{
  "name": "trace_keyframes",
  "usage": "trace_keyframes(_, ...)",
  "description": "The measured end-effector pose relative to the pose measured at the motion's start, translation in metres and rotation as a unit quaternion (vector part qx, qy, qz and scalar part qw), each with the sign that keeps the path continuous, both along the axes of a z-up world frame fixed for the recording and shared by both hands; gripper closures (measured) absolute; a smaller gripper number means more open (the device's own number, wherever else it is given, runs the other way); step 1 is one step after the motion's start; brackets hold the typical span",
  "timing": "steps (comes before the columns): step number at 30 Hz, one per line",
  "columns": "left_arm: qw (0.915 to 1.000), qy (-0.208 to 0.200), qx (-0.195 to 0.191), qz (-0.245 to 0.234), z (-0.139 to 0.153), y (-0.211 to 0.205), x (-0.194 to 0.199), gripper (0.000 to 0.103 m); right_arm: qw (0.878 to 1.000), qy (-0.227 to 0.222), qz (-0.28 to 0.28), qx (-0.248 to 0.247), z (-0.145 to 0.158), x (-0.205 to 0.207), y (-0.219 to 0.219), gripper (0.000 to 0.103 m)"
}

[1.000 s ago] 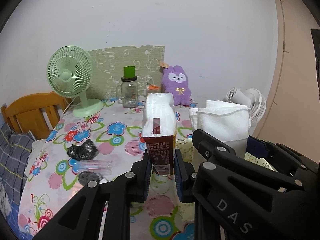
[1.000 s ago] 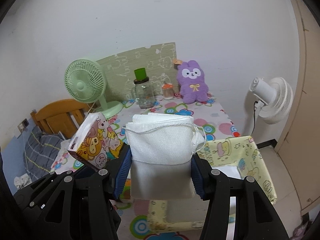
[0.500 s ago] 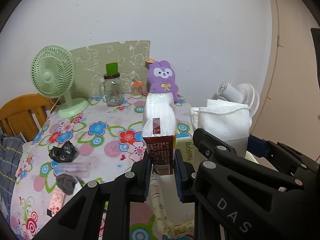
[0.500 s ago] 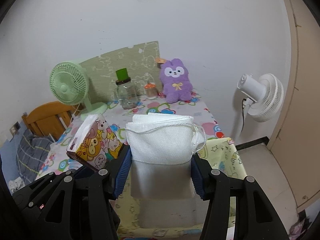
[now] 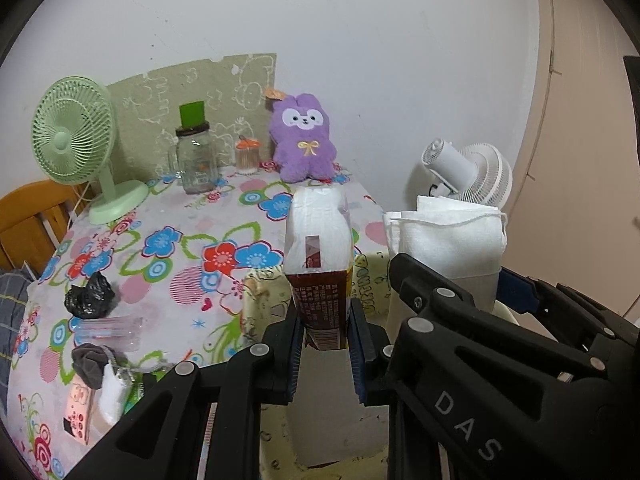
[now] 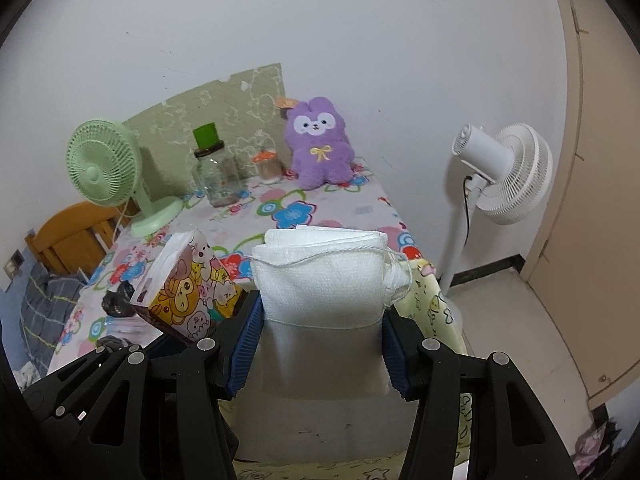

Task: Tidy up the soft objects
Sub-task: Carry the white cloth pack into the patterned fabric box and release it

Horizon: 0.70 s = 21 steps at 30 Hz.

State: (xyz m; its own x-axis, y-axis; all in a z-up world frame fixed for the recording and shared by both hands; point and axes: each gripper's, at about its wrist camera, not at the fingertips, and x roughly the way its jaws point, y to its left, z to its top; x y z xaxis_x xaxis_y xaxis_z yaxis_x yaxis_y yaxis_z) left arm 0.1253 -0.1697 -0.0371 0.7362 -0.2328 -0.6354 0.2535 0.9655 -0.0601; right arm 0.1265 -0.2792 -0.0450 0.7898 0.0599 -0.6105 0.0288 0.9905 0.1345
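My left gripper [image 5: 323,332] is shut on a tissue pack [image 5: 320,248] with cartoon print, also seen in the right wrist view [image 6: 184,284]. My right gripper [image 6: 320,332] is shut on a white pack of folded cloths [image 6: 320,280], which shows in the left wrist view [image 5: 448,240]. Both are held above a pale yellow fabric bin [image 5: 260,292] with cartoon print, whose right wall shows in the right wrist view [image 6: 436,300]. A purple plush bunny [image 5: 302,138] sits at the back of the table.
A flowered tablecloth [image 5: 172,240] carries a green desk fan [image 5: 76,136], a glass jar [image 5: 196,160], a small orange-lidded jar [image 5: 246,156], a black crumpled bag [image 5: 90,296], a clear tube [image 5: 108,328] and a grey cloth [image 5: 92,364]. A white standing fan [image 6: 504,172] is at right.
Both grippers have pulled back and to the right with their packs, from over the table to above the yellow bin. Their hold has not changed.
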Motion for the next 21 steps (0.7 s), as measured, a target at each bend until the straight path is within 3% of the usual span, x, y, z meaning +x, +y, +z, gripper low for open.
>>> trace_keyframes(8,0.9994,0.032,0.005,-0.011,-0.017,-0.012,0.009,0.082,0.999,0.027,-0.021,0.0,-0.019,0.009,-0.011,0.044)
trace_keyframes(21,0.9981,0.057,0.016,-0.015,-0.031,-0.018,0.015,0.064,0.999,0.048,-0.017,0.008,-0.038,0.019,-0.017,0.042)
